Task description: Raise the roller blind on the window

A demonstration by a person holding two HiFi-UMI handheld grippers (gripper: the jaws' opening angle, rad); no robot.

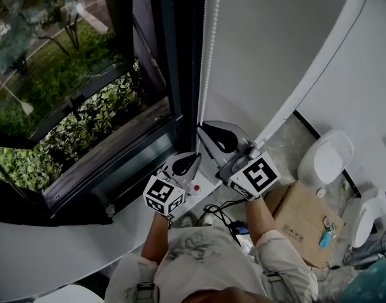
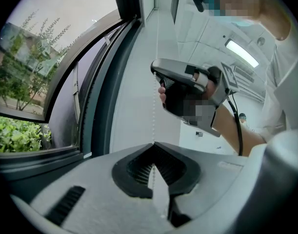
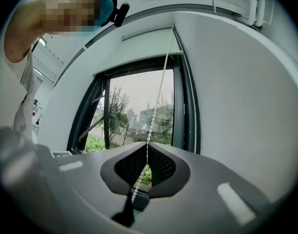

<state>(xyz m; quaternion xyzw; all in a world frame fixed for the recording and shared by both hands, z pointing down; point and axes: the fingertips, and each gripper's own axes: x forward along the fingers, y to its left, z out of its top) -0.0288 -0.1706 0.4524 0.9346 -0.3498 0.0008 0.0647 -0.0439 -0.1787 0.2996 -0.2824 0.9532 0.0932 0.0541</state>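
The blind's white bead chain (image 1: 208, 49) hangs down the dark window frame beside the white wall. My right gripper (image 1: 203, 129) is the upper one; its jaws are closed on one strand of the chain (image 3: 156, 106), which runs on down through the jaw hollow. Just below it, my left gripper (image 1: 195, 159) also has its tips together on the chain (image 2: 154, 112). Above it in the left gripper view is the right gripper (image 2: 155, 73), pinching the same strand. In the right gripper view the blind's white rail (image 3: 146, 33) sits high over the uncovered pane.
An open window sash (image 1: 66, 100) leans out over green shrubs. A white sill (image 1: 85, 232) runs below the frame. On the floor at the right lie a cardboard box (image 1: 300, 223), black cables (image 1: 225, 214) and white fixtures (image 1: 325, 160).
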